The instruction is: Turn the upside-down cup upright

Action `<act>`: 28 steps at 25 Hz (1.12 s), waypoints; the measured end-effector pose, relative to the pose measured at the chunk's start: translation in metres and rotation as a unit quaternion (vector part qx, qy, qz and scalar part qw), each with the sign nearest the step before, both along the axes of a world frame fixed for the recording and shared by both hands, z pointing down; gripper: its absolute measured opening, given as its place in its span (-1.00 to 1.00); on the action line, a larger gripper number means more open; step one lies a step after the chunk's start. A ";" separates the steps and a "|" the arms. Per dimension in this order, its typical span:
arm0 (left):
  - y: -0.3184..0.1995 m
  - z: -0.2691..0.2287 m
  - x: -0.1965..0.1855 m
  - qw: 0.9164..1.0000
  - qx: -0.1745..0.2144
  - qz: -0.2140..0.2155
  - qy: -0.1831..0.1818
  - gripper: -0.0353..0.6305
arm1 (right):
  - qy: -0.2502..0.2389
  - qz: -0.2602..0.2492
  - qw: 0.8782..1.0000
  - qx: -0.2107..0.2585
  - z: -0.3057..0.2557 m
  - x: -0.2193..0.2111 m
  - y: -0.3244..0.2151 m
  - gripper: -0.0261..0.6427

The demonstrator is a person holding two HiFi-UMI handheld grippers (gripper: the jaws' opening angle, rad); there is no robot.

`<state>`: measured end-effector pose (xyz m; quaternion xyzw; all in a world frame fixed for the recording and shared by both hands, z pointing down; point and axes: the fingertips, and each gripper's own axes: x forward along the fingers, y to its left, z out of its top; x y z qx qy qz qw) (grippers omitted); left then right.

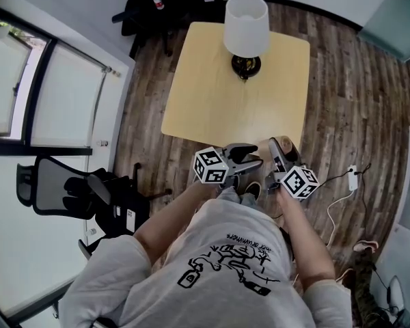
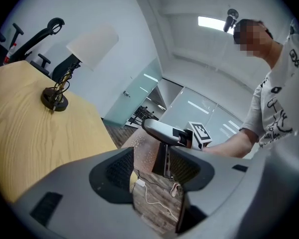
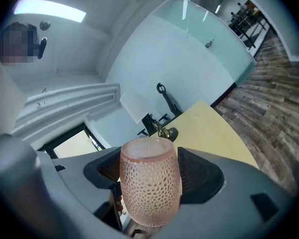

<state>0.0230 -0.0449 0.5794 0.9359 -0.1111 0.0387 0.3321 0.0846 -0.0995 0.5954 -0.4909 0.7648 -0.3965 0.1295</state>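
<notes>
The cup [image 3: 150,180], pink glass with a dimpled skin, sits between the jaws of the right hand-held gripper [image 1: 279,157], whose dark ribbed pads press its sides, so it is clasped there and touches no surface. In the right gripper view it stands lengthwise along the jaws with one flat end facing away; whether that end is mouth or base I cannot tell. From the head view the cup [image 1: 287,145] is held by the worktop's [image 1: 212,94] near edge, close to its right corner, in front of the person. Just left of it is the left hand-held gripper [image 1: 244,157], its jaws spread and gripping nothing; through the gap between them the left gripper view shows floor and a white cable [image 2: 157,203], with the cup [image 2: 145,148] and the right hand-held gripper just beyond the tips. The two marker cubes lie close together, near the person's chest. On the far part of the pale wooden worktop stands a lamp [image 1: 246,29] with a white shade and dark base. Wood-plank floor [image 1: 342,101] surrounds the worktop, and a black chair [image 1: 75,190] stands at near left.
</notes>
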 end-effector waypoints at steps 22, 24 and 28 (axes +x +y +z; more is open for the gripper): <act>-0.017 0.034 -0.009 0.999 -0.008 -0.014 -0.034 0.03 | 0.297 -0.157 0.934 0.118 0.060 -0.045 -0.012 0.05; -0.020 0.036 -0.009 0.999 -0.010 -0.018 -0.033 0.03 | 0.311 -0.158 0.929 0.122 0.065 -0.045 -0.014 0.04; -0.023 0.040 -0.009 0.999 -0.012 -0.029 -0.032 0.04 | 0.323 -0.158 0.925 0.124 0.073 -0.045 -0.015 0.05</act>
